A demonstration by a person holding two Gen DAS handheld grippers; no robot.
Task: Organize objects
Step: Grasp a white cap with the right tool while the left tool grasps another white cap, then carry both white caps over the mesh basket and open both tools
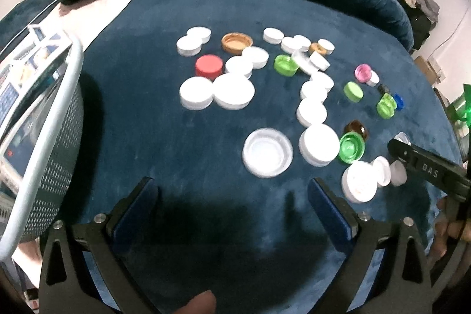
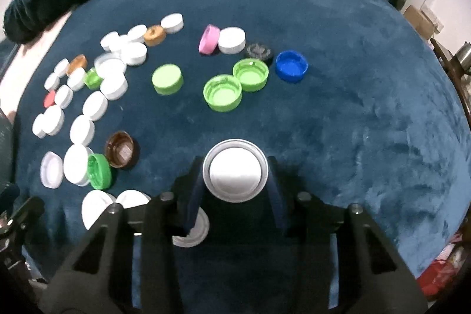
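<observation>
Sorting barely begun; dozens of caps (image 1: 232, 91) are seen loose on the blue surface (image 1: 164, 28) right of the white basket (image 1: 53, 137); one white cap (image 2: 235, 174) is clamped by the right hand-held gripper (image 2: 235, 181); the left hand-held gripper (image 1: 232, 196) is spread wide, empty.

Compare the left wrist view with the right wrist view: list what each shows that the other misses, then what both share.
Left wrist only: the white mesh basket at the left edge, and the open, empty left gripper.

Right wrist only: the right gripper closed on a silver-rimmed white cap, and the inside of the blue cap.

Both: the blue velvet cloth, the scattered white caps, the pink cap, the brown cap and several green caps.
</observation>
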